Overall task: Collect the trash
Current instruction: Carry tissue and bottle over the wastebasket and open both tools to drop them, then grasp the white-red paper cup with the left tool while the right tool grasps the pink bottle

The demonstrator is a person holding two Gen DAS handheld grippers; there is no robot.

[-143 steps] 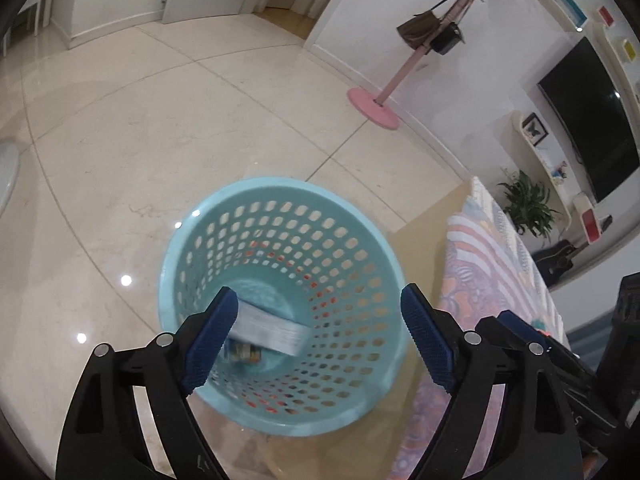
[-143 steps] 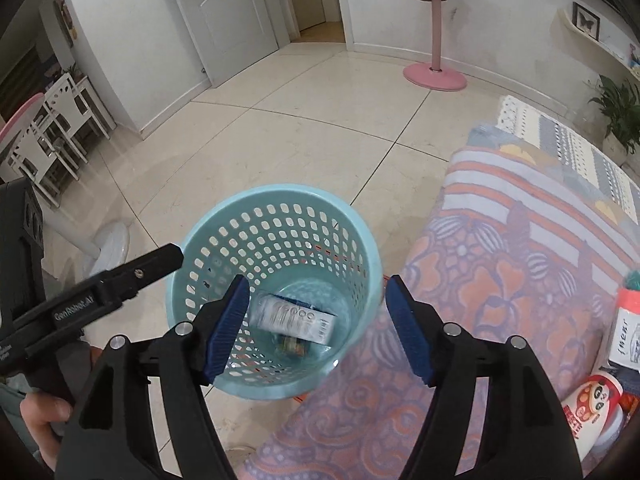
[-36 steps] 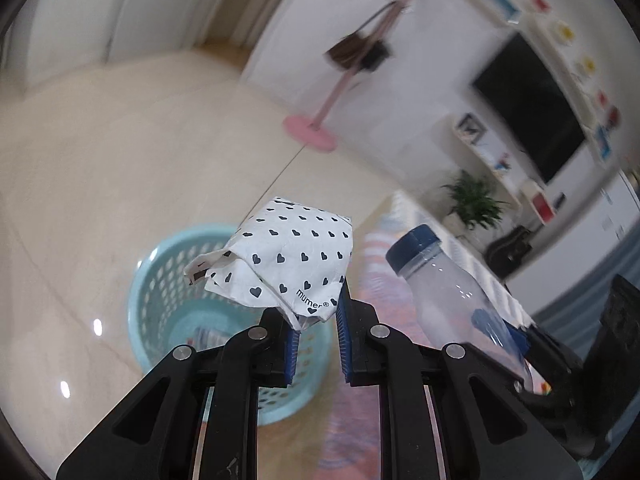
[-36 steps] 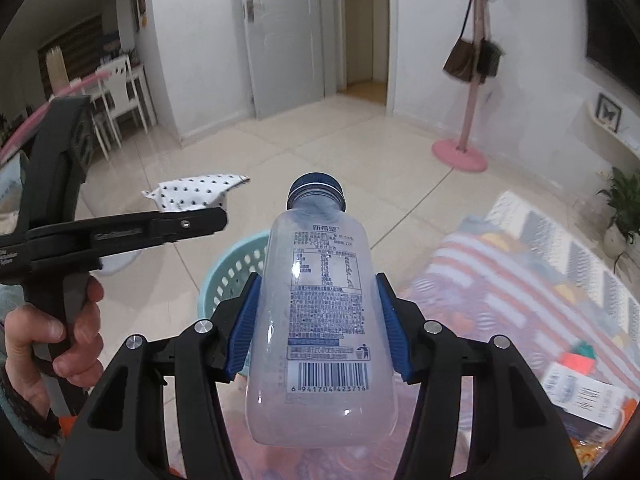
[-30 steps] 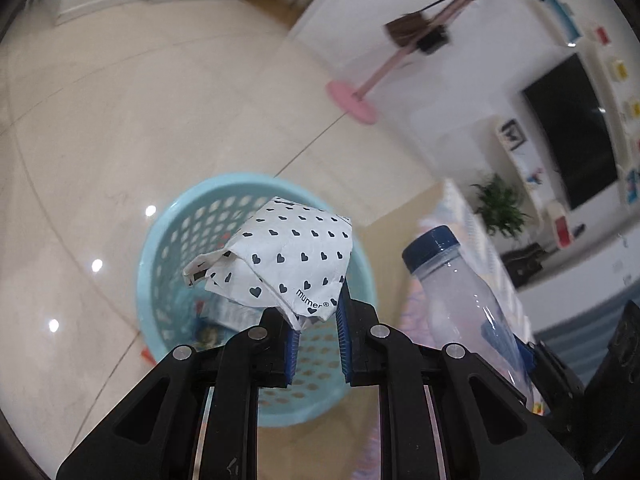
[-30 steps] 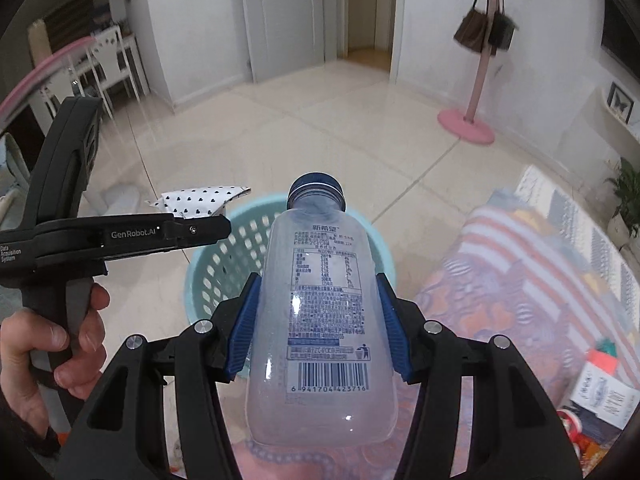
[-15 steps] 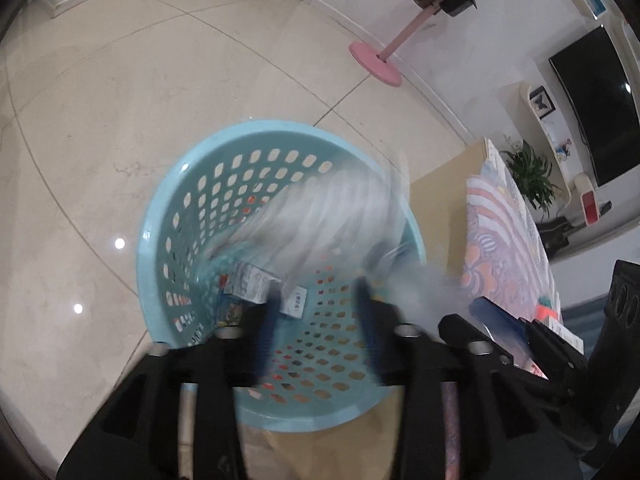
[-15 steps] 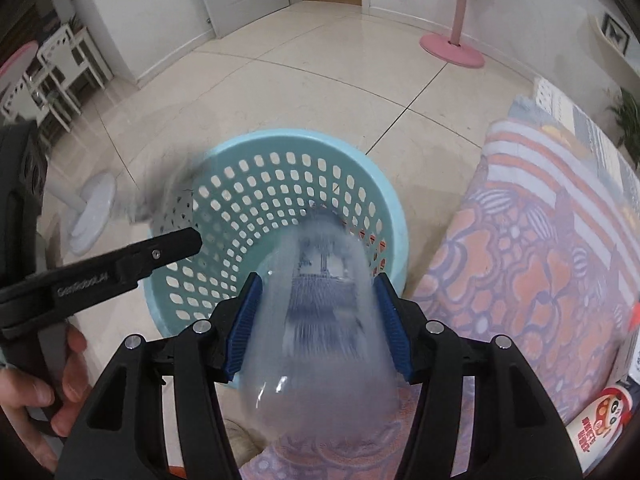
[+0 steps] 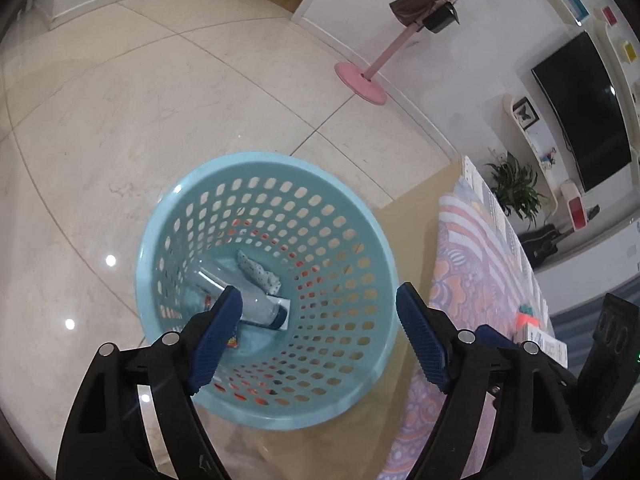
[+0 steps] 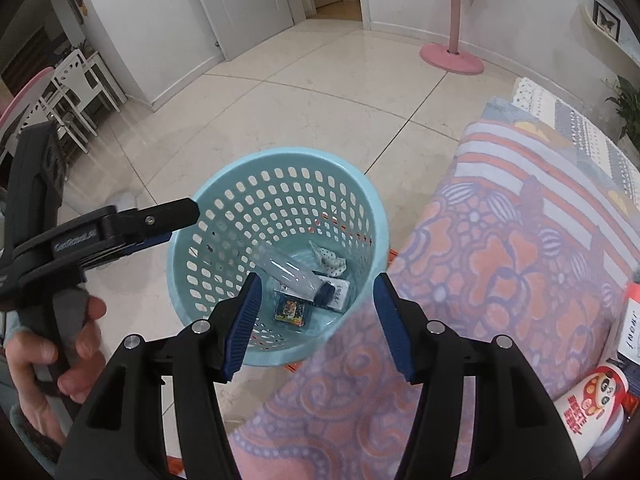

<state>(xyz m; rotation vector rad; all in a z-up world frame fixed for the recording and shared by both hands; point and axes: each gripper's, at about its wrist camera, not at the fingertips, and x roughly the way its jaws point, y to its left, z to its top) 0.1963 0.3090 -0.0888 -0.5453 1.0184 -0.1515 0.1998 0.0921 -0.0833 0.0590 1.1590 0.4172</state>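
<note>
A light blue perforated trash basket (image 9: 168, 216) (image 10: 372, 208) stands on the tiled floor beside the cloth-covered table. Inside it lie a clear plastic bottle (image 9: 256, 304) (image 10: 292, 270) with a blue cap, a white heart-print wrapper (image 9: 256, 274) (image 10: 330, 260), a small colourful packet (image 10: 291, 309) and a white box (image 10: 338, 291). My left gripper (image 9: 320, 336) is open and empty above the basket. It also shows in the right wrist view (image 10: 176, 214) at the basket's left rim. My right gripper (image 10: 316, 320) is open and empty above the basket's near rim.
The table's patterned cloth (image 10: 500, 264) (image 9: 476, 272) lies right of the basket. On it sit a red and white panda-print container (image 10: 592, 404) and white packets (image 9: 544, 344). A pink coat stand (image 9: 360, 84) with bags, white doors and a TV (image 9: 580, 108) stand beyond.
Both grippers have opened over the basket. The heart-print wrapper and the bottle have dropped in and lie on its bottom.
</note>
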